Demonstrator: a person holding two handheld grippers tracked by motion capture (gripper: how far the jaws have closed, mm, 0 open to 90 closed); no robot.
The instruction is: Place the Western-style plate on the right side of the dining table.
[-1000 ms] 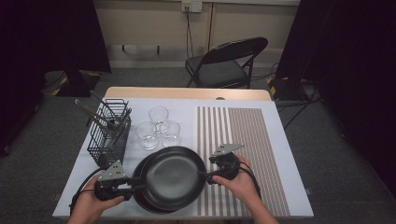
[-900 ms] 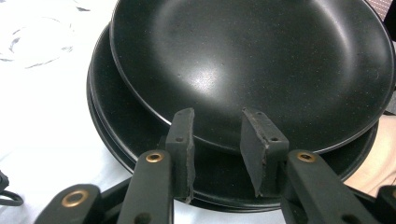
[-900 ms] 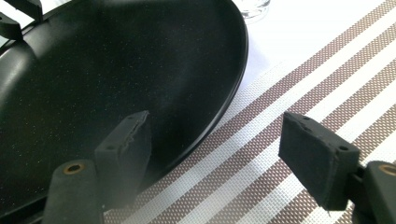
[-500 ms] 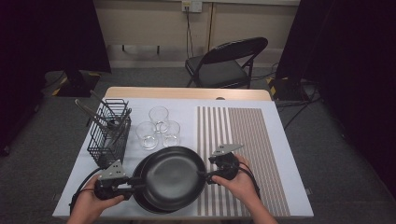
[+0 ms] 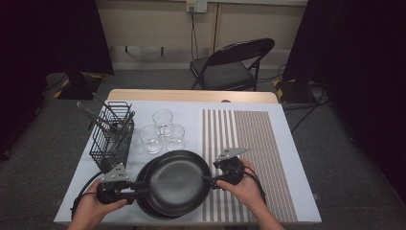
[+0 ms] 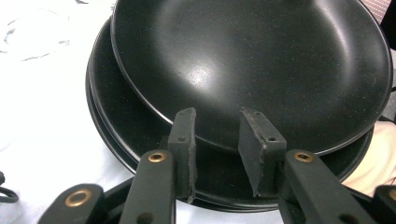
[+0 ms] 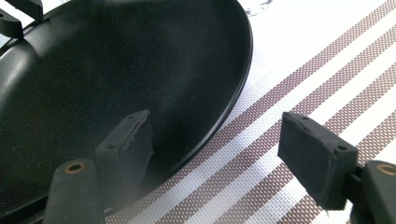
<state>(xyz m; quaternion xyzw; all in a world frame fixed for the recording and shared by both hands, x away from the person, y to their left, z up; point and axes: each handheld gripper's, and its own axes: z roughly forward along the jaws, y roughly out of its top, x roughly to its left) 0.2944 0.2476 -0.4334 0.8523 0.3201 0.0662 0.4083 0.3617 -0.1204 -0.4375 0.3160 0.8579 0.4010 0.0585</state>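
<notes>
A stack of black pans sits at the table's front middle; the top pan (image 5: 177,182) (image 6: 252,60) lies shifted to the right in a wider lower pan (image 5: 143,205) (image 6: 121,126). My left gripper (image 5: 139,188) (image 6: 217,140) points at the stack's left rim, its pads a short gap apart with nothing pinched between them. My right gripper (image 5: 210,179) (image 7: 224,144) stands wide open at the top pan's right rim (image 7: 116,70): one jaw hangs over the pan's inside, the other over the striped mat (image 7: 289,84). A hand holds each gripper.
A black wire basket (image 5: 112,136) with utensils stands at the left, behind my left gripper. Three clear glasses (image 5: 163,132) cluster just behind the pans. The striped mat (image 5: 249,134) covers the table's right half. A folding chair (image 5: 230,67) stands beyond the far edge.
</notes>
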